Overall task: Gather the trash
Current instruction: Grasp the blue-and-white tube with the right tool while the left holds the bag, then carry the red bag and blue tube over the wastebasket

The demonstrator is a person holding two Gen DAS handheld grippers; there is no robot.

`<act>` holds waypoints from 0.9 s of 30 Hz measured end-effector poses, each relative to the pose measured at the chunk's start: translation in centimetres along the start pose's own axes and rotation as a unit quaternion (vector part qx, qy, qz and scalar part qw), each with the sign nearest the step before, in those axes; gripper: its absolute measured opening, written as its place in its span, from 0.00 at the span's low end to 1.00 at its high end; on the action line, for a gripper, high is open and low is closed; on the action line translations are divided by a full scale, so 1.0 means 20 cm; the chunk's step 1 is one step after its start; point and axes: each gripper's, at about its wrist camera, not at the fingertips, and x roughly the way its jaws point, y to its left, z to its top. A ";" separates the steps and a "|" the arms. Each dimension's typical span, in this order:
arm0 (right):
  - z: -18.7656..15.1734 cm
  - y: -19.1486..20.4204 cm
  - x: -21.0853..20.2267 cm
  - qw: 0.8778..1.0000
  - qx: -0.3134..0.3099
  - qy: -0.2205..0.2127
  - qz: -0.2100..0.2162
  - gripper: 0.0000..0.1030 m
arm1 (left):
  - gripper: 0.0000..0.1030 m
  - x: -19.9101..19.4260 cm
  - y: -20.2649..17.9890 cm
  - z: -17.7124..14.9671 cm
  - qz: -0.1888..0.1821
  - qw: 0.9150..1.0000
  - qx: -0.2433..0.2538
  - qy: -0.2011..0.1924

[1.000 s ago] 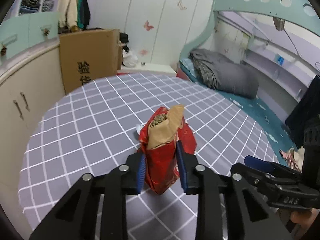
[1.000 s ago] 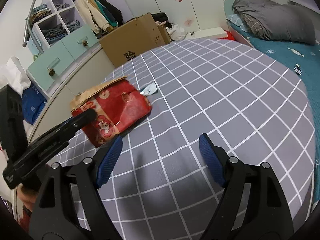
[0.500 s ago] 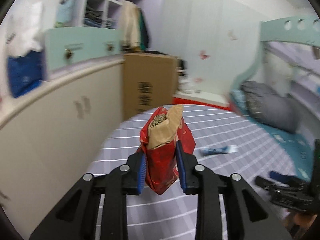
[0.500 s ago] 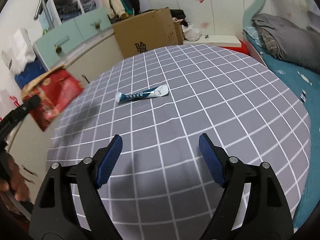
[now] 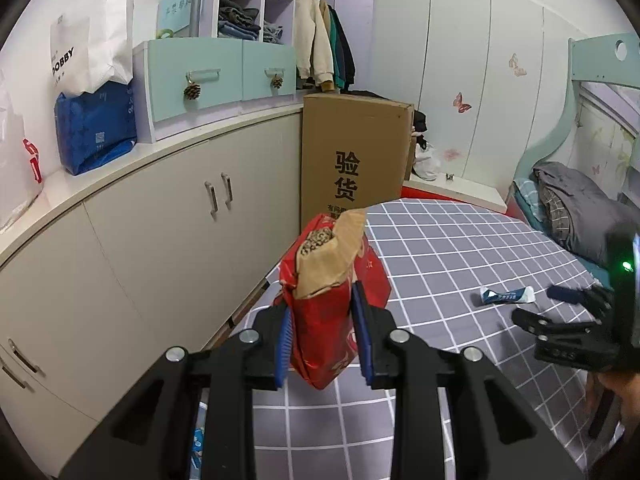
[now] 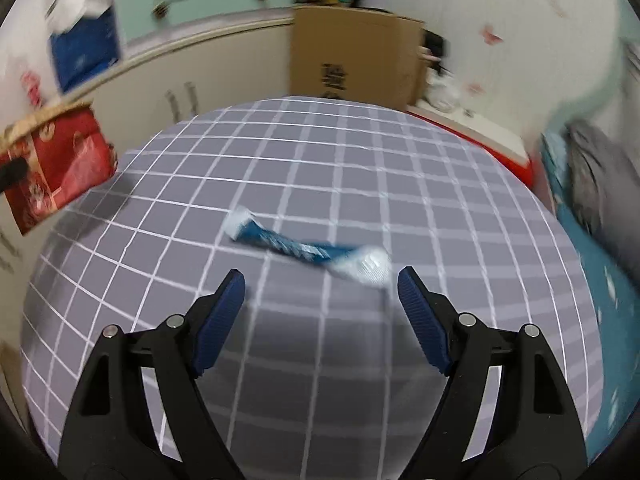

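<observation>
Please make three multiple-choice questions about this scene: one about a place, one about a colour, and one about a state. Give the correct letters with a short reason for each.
1. Where does the blue and white tube lie?
A. On the checked grey cloth
B. Inside the cardboard box
C. On the cabinet top

2. What is the main colour of the bag in the left gripper?
A. Green
B. Red
C. Yellow

3. How does the right gripper stand?
A. Shut on the tube
B. Shut on the bag
C. Open, holding nothing

Answers:
1. A: the blue and white tube lies flat on the checked grey cloth, just ahead of the right gripper.
2. B: the bag is red with a brown paper lining at its open top, and the left gripper has its jaws pressed on both sides of it.
3. C: its jaws stand wide apart with only cloth between them.
</observation>
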 end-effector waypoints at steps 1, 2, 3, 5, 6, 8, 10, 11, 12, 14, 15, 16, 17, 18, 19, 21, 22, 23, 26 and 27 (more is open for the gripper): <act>0.02 0.01 0.03 1.000 -0.017 0.004 0.000 0.75 | 0.25 0.00 0.01 0.00 0.000 1.000 0.000 0.001; 0.04 0.02 0.06 0.999 -0.035 0.010 -0.004 0.75 | 0.25 0.00 0.02 0.00 -0.002 1.000 -0.003 0.002; 0.06 0.02 0.09 0.999 -0.046 0.015 -0.005 0.75 | 0.25 0.00 0.03 0.00 -0.001 1.000 -0.005 0.002; 0.08 0.00 0.13 0.998 -0.051 0.022 0.003 0.74 | 0.25 -0.01 0.04 0.00 0.001 1.000 -0.005 -0.002; 0.09 -0.01 0.15 0.998 -0.049 0.027 0.013 0.66 | 0.25 -0.01 0.04 0.00 0.002 1.000 -0.005 -0.003; 0.11 -0.04 0.18 0.998 -0.030 0.036 0.037 0.52 | 0.25 -0.02 0.05 0.00 0.002 1.000 -0.008 -0.006; 0.10 -0.04 0.17 0.998 -0.026 0.038 0.052 0.38 | 0.25 -0.04 0.07 -0.01 0.005 1.000 -0.009 -0.010; 0.11 -0.02 0.17 0.997 -0.029 0.037 0.053 0.33 | 0.25 -0.05 0.07 -0.01 0.008 1.000 -0.008 -0.014; 0.10 0.00 0.16 0.998 -0.028 0.037 0.052 0.23 | 0.25 -0.07 0.09 -0.02 0.011 1.000 -0.009 -0.016; 0.09 0.06 0.14 0.998 -0.024 0.039 0.044 0.13 | 0.25 -0.09 0.11 -0.02 0.017 1.000 -0.010 -0.022; 0.08 0.09 0.13 0.998 -0.021 0.040 0.039 0.12 | 0.25 -0.11 0.12 -0.03 0.021 0.999 -0.009 -0.025; 0.07 0.13 0.11 0.998 -0.014 0.039 0.045 0.11 | 0.25 -0.13 0.14 -0.04 0.027 0.999 -0.008 -0.029; 0.06 0.17 0.10 0.998 -0.009 0.038 0.053 0.11 | 0.25 -0.15 0.15 -0.04 0.030 0.999 -0.008 -0.031; 0.05 0.22 0.08 0.998 -0.006 0.035 0.060 0.11 | 0.25 -0.17 0.17 -0.06 0.036 0.999 -0.009 -0.034; 0.04 0.25 0.07 0.997 -0.002 0.033 0.065 0.10 | 0.25 -0.18 0.19 -0.06 0.039 0.999 -0.009 -0.035; 0.03 0.37 0.04 0.995 0.009 0.028 0.094 0.10 | 0.25 -0.22 0.26 -0.09 0.049 0.998 -0.013 -0.036; 0.03 0.43 0.02 0.994 0.011 0.024 0.108 0.10 | 0.25 -0.24 0.31 -0.11 0.053 0.998 -0.018 -0.035; 0.04 0.52 0.00 0.992 0.010 0.019 0.125 0.10 | 0.25 -0.25 0.34 -0.12 0.056 0.998 -0.023 -0.035; 0.06 0.77 -0.07 0.986 -0.004 0.006 0.169 0.10 | 0.25 -0.30 0.48 -0.17 0.068 0.996 -0.041 -0.030; 0.06 0.87 -0.09 0.983 -0.011 0.001 0.182 0.10 | 0.25 -0.31 0.53 -0.19 0.073 0.996 -0.045 -0.027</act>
